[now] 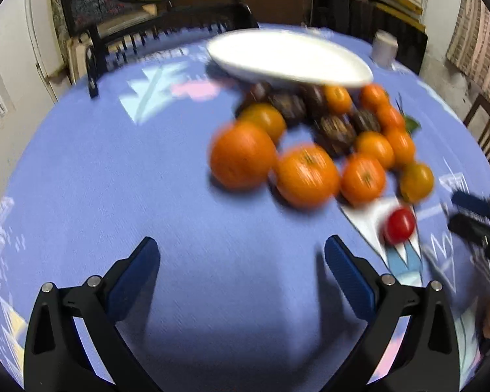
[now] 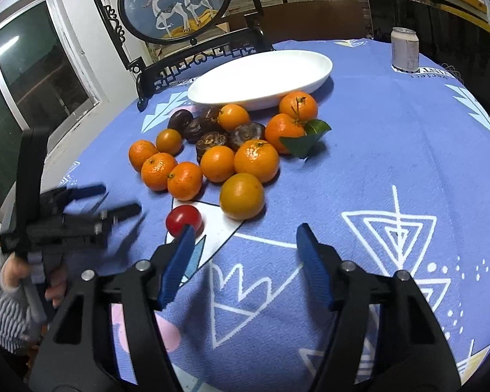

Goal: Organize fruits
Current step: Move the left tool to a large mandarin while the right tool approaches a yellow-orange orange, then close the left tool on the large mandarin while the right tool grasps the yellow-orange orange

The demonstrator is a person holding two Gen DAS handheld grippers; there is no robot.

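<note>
Fruits (image 2: 219, 150) sharp only from right claw (image 2: 245, 238)

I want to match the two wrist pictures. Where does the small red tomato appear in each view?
Left wrist view: the red tomato is at lower right, on a white patch of the cloth, near the right gripper.
Right wrist view: the same tomato is left of centre, just beyond the left fingertip.
Shared landmark: the white oval plate behind the fruit.

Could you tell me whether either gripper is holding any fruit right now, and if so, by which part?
Nothing is held: the left gripper and right gripper are both open above the tablecloth.
</note>
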